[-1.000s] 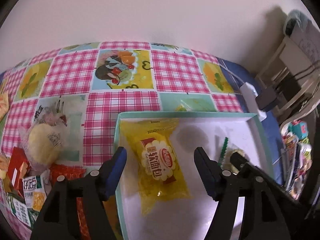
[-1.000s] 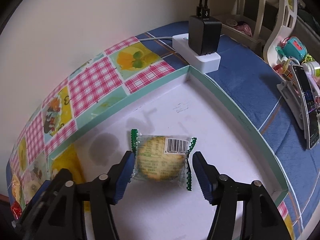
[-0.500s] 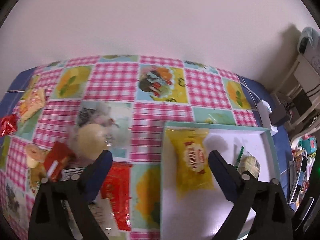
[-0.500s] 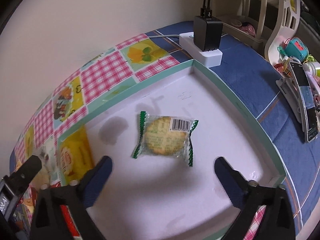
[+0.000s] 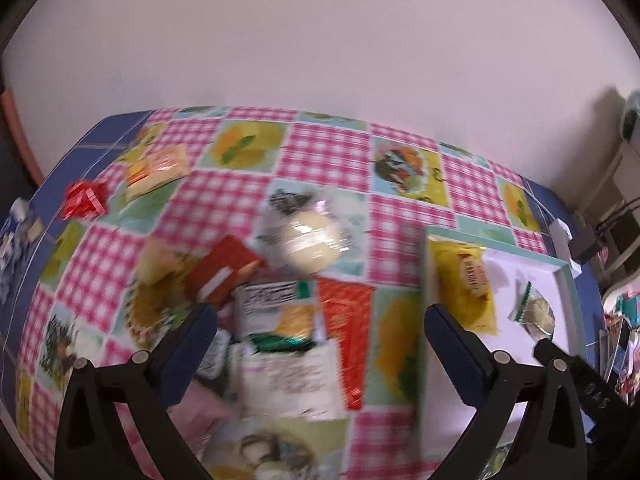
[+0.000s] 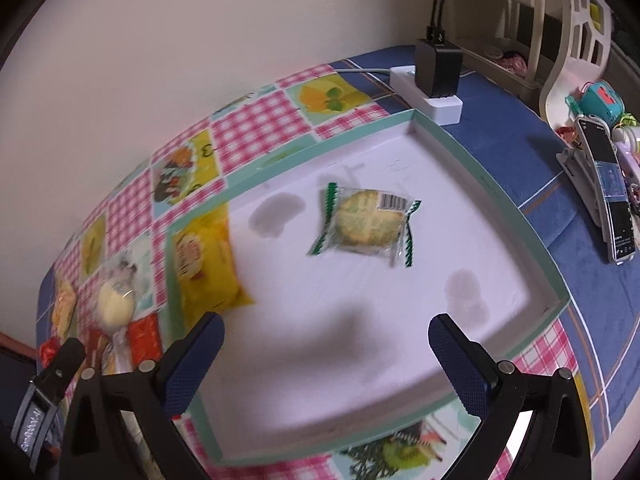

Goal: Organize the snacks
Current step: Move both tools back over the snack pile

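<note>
1. Two snacks are already laid in the green-rimmed tray (image 6: 496, 200): a yellow bread packet (image 6: 208, 256) against its left wall and a green-edged biscuit packet (image 6: 366, 224) near the middle, well apart.
2. The remaining loose snacks (image 5: 280, 312) are heaped on the checked surface (image 5: 328, 160), left of the tray.
3. The next packet is best taken by one free edge, so that neighbouring wrappers are not dragged.
4. The left claw (image 5: 320, 344) is spread wide above the heap, holding and touching nothing.
5. The right claw (image 6: 326, 354) is likewise spread wide over the tray, empty.
</note>
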A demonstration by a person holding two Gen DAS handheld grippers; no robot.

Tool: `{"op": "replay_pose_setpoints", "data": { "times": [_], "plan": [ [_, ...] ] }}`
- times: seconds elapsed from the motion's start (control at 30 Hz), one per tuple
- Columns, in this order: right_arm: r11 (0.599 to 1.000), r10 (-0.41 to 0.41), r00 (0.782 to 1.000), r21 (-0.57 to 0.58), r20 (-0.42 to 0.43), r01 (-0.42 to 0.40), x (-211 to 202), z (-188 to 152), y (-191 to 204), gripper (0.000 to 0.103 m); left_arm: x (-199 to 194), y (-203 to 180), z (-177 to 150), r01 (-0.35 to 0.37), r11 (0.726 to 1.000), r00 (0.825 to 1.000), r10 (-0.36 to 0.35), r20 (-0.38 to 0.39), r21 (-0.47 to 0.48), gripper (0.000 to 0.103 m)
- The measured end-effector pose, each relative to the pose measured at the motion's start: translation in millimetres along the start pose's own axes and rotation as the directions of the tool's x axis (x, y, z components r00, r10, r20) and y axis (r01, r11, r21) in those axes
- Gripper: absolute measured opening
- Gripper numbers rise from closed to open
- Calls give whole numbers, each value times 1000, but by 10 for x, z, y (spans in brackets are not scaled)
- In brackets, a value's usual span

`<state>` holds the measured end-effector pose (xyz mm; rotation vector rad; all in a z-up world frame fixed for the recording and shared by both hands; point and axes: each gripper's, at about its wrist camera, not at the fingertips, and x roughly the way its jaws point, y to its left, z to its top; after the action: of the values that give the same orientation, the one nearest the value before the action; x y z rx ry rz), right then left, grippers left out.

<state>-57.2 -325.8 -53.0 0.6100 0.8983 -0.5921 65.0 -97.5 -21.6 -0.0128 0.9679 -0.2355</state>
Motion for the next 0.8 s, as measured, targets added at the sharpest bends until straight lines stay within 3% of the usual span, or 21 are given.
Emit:
{"op": "replay_pose_setpoints", "data": {
  "times": [0.37, 0.57, 0.8],
  "plan": [
    [993, 84, 994, -95, 76, -76, -405, -320, 200, 103, -317, 547, -258, -29, 994, 1000, 29, -6, -105, 103],
    [982, 131, 989, -145, 73, -119, -475, -466, 305, 103, -422, 765, -374, -77, 989, 997, 77, -7, -129, 103],
    [971, 163, 985, -188, 57, -149, -483, -550, 480, 103, -446, 1196, -469, -115, 965, 993, 107, -45, -236, 103]
  ]
}}
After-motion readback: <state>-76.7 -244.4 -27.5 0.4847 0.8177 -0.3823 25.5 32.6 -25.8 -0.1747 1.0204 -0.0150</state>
